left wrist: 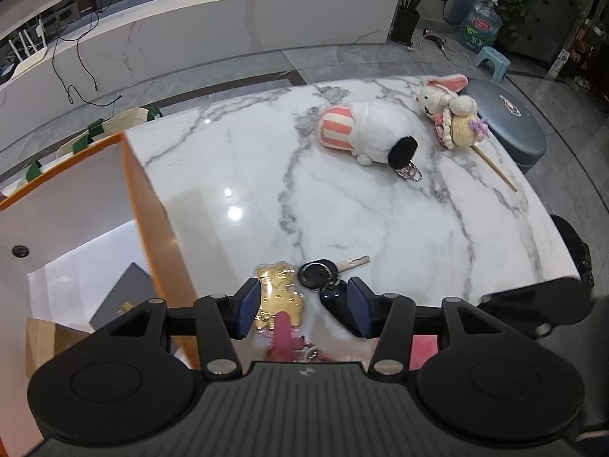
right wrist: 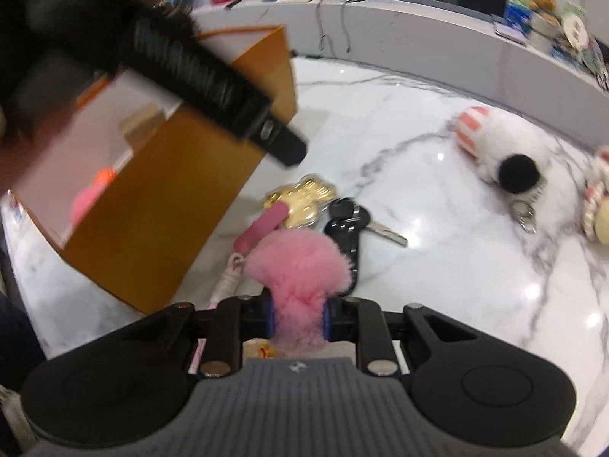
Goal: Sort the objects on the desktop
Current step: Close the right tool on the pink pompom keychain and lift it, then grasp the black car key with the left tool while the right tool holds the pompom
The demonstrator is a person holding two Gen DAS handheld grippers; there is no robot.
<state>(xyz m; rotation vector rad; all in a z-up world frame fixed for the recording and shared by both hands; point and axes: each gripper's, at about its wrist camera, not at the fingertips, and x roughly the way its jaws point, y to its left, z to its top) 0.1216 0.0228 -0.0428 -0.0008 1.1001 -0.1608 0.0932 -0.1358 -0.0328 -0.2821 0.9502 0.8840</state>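
Observation:
My left gripper (left wrist: 302, 306) is open above a gold bear charm (left wrist: 279, 297) and a black car key bunch (left wrist: 323, 274) on the white marble table (left wrist: 266, 175). My right gripper (right wrist: 297, 318) is shut on a pink fluffy pompom keychain (right wrist: 300, 266), with its pink strap (right wrist: 262, 226) lying over the gold charm (right wrist: 300, 198) beside the keys (right wrist: 348, 221). An open orange box (left wrist: 144, 205) stands on the left; in the right wrist view it (right wrist: 152, 205) holds pink and orange items.
A white plush with a striped cap and a key ring (left wrist: 373, 133) and a crocheted bunny on a stick (left wrist: 453, 110) lie at the far right. A grey stool (left wrist: 506, 122) stands beyond the table edge. The blurred left gripper (right wrist: 190, 68) crosses over the box.

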